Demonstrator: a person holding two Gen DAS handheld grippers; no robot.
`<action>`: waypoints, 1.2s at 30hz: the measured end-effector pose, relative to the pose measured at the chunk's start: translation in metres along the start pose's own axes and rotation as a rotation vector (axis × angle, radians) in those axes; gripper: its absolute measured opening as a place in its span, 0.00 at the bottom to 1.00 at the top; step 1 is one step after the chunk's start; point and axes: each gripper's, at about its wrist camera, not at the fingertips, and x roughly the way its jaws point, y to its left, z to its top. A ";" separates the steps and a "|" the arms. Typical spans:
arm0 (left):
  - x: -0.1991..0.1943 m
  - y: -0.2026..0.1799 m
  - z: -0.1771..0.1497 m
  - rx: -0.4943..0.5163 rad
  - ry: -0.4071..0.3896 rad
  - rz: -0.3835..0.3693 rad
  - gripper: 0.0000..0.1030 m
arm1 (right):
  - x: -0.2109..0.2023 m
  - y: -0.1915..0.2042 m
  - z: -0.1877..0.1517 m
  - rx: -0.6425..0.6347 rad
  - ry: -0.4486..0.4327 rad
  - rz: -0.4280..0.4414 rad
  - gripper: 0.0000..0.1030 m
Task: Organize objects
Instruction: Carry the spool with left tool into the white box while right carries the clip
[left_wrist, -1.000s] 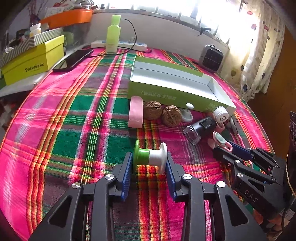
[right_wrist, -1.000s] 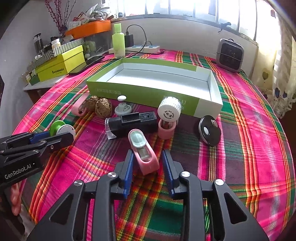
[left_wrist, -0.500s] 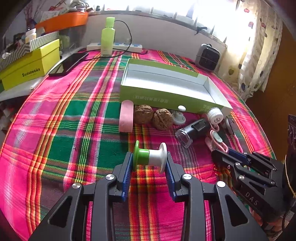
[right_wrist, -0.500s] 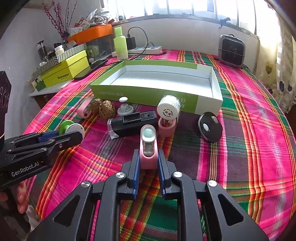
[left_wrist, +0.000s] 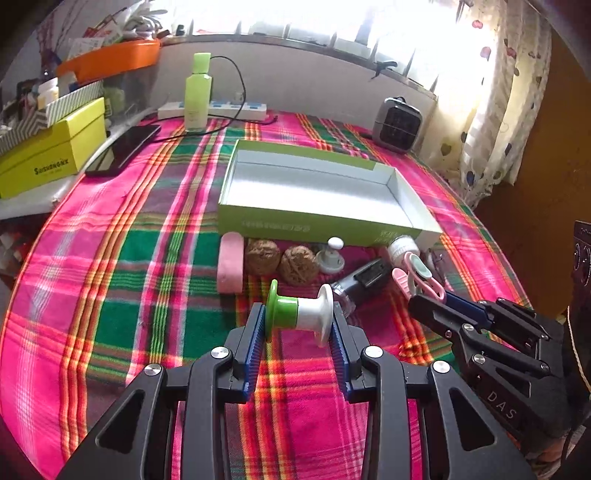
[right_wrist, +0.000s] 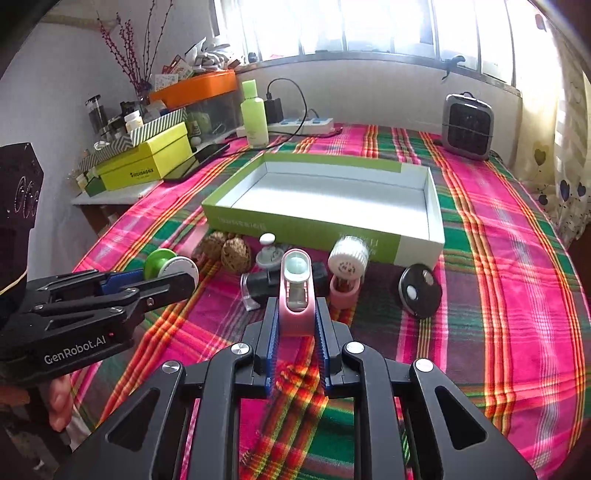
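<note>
My left gripper (left_wrist: 298, 325) is shut on a green-and-white spool (left_wrist: 306, 314), held crosswise above the plaid cloth. It also shows in the right wrist view as the left gripper (right_wrist: 162, 280) with the spool (right_wrist: 170, 262). My right gripper (right_wrist: 296, 314) is shut on a pink clip (right_wrist: 295, 273) with a pale round window, pointing straight ahead. The right gripper (left_wrist: 439, 301) and the pink clip (left_wrist: 417, 271) also show at the right of the left wrist view. An open, empty green box (right_wrist: 295, 225) (left_wrist: 314, 225) lies beyond both.
Along the box's near wall lie a pink bar (left_wrist: 231, 262), two walnuts (left_wrist: 262, 256), a small knob (right_wrist: 267, 253), a black stamp (right_wrist: 266, 282), a white-capped pink stamper (right_wrist: 347, 258) and a black disc (right_wrist: 419, 291). A green bottle (right_wrist: 255, 114), yellow box (right_wrist: 147, 162) and heater (right_wrist: 467, 125) stand behind.
My right gripper closed on the pink clip, which swung from askew to straight between the pads. My left gripper rose slightly with the spool still in it.
</note>
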 end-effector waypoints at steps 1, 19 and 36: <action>0.001 0.000 0.003 -0.004 0.000 -0.006 0.31 | 0.000 -0.001 0.003 0.000 -0.006 -0.004 0.18; 0.045 0.008 0.081 0.001 -0.003 -0.040 0.31 | 0.033 -0.019 0.064 0.014 -0.003 -0.031 0.18; 0.109 0.015 0.121 0.029 0.085 -0.012 0.31 | 0.096 -0.048 0.101 0.025 0.132 -0.033 0.18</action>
